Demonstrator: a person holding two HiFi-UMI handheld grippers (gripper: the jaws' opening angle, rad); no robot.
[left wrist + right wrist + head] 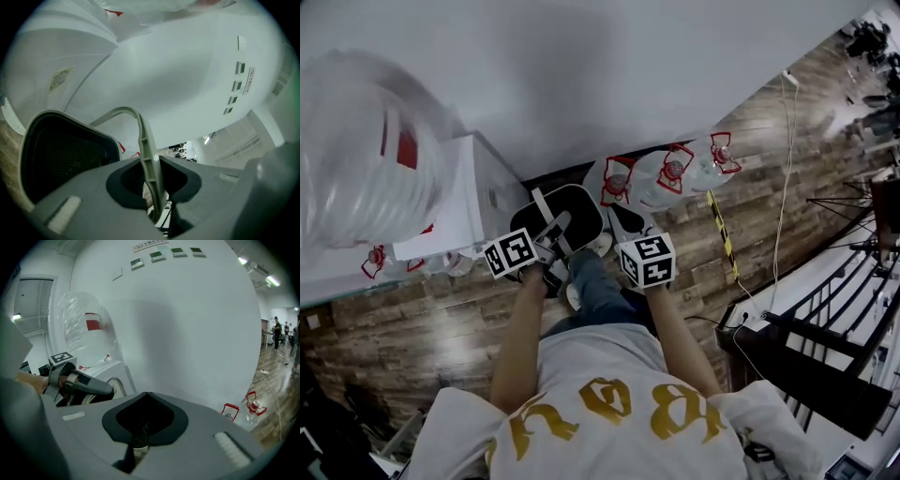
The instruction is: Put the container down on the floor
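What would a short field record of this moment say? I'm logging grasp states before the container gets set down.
left tool: shut on the handle
right tool: shut, empty
container: black, pale rim, open top
touching floor: cannot tell
nearby: water bottles against the wall

White T-shirt [609, 370] (short sleeves) with gold lettering [605, 403] across it, blue jeans [598, 286], grey left gripper [152, 187] and right gripper [140, 437], each carrying a white cube [510, 253] with black square markers
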